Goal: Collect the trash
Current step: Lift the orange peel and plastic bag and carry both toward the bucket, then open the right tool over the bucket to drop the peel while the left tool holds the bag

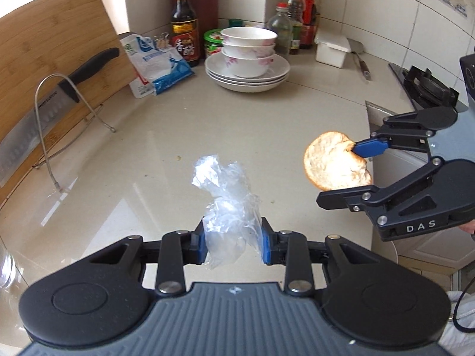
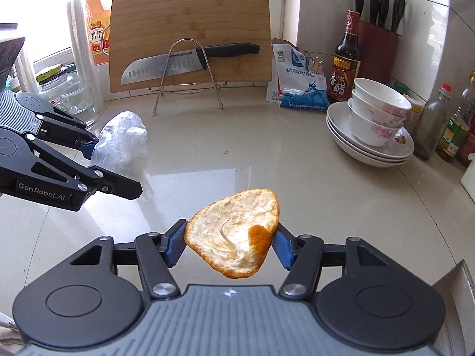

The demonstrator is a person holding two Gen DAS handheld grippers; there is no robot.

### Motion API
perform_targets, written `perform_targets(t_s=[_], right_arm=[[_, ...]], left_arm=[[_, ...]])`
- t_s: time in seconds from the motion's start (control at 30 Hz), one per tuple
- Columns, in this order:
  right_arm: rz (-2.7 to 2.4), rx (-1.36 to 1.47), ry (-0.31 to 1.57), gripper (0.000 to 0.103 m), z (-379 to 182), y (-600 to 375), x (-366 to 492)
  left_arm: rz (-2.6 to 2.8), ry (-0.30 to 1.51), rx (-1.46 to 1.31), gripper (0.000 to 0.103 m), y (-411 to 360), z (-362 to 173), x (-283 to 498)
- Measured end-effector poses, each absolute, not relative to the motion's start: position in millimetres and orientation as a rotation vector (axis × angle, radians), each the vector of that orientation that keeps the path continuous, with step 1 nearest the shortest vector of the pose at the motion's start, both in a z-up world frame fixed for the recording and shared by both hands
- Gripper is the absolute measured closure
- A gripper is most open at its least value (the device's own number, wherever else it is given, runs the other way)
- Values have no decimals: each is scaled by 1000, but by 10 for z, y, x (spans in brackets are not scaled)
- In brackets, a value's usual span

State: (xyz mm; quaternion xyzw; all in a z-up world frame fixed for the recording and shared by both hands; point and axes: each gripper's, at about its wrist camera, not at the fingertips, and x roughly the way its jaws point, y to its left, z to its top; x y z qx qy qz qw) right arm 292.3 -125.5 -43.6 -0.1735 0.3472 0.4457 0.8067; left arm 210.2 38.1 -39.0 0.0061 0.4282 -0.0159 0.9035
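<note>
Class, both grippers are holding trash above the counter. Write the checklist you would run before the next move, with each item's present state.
1. Left gripper shut on the plastic bag: ok.
2. Right gripper shut on the orange peel: ok.
3. Both pieces lifted off the counter: ok.
4. The two grippers apart, not touching: ok.
5. Bowls and knife away from both loads: ok.
6. Bin for the drop in view: not ok, none shows in either view.
</note>
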Motion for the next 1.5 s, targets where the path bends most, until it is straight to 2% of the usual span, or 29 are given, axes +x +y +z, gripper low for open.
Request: perform_targets(t_s=[0.53,0.87,1.13,1.5], right_arm=[[642,-242,794,38,-457,-2467,2597],[411,-139,857,38,-692,-3186,2424],[305,-65,922,38,-1179,-3555,2437],[181,2,1101,38,-2252,-3853,2822]], left_arm=[[-404,898,148,72,-803,-474,2401],[-594,892,197,72,-1540,-547,2619],[-625,891,202,72,-1881,-659,2753],[-579,919,200,72,-2033,-828,2787]])
